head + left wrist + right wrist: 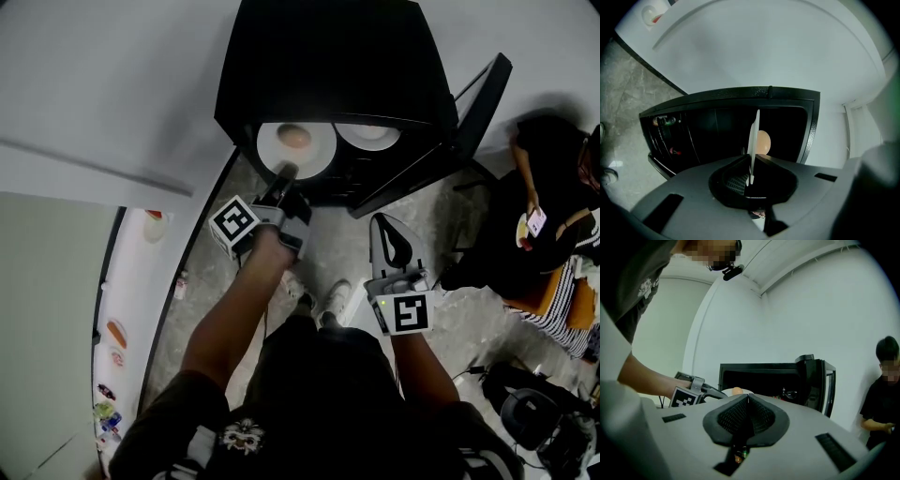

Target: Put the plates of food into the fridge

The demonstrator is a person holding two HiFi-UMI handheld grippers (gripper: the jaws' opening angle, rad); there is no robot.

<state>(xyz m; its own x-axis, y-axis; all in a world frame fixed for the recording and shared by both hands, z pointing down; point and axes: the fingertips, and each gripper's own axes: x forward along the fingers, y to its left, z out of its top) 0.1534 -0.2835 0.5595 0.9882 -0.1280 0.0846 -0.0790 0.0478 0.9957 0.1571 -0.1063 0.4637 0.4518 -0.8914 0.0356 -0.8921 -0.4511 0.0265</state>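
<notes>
A black mini fridge (328, 66) stands open on the floor in front of me. My left gripper (284, 173) is shut on the near rim of a white plate (298, 150) with a round pale-orange piece of food (294, 136), held at the fridge's mouth. In the left gripper view that plate (753, 138) shows edge-on between the jaws, the food (763, 142) beside it. A second white plate (368, 135) lies inside the fridge at the right. My right gripper (392, 246) hangs back from the fridge, shut and empty, its pads (740, 416) pressed together.
The fridge door (450, 131) swings open to the right. A person in black (553, 216) sits at the right, holding a phone. A white counter (131, 309) with several small plates of food runs along the left. Bags (534, 412) lie on the floor at lower right.
</notes>
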